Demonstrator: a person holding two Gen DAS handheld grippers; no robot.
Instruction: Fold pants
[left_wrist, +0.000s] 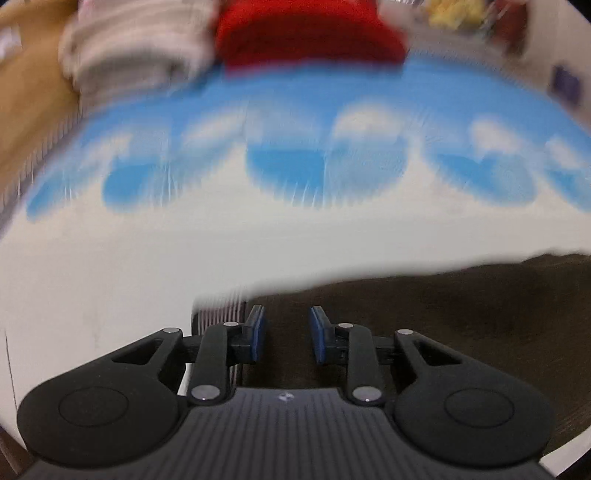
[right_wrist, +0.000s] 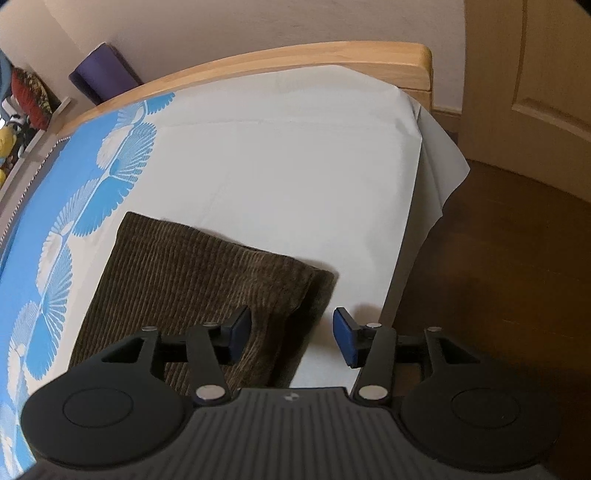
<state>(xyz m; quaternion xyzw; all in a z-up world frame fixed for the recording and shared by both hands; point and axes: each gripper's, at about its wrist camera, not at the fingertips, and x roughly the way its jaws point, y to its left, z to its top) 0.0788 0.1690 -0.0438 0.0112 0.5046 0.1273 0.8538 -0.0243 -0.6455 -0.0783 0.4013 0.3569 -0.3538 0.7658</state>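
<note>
Dark brown corduroy pants (right_wrist: 192, 269) lie folded on the bed's white sheet (right_wrist: 295, 177). In the right wrist view my right gripper (right_wrist: 291, 330) is open just above the pants' near right edge, one blue pad over the fabric and the other over the sheet. In the left wrist view, which is motion-blurred, the pants (left_wrist: 443, 314) fill the lower right. My left gripper (left_wrist: 287, 332) is open over the pants' left end, with nothing between the pads.
The sheet has a blue fan-pattern band (left_wrist: 295, 122) (right_wrist: 74, 206). A red cloth (left_wrist: 310, 33) and a pale folded pile (left_wrist: 133, 44) lie at the far side. A wooden footboard (right_wrist: 280, 59), the bed edge and dark floor (right_wrist: 509, 258) are on the right.
</note>
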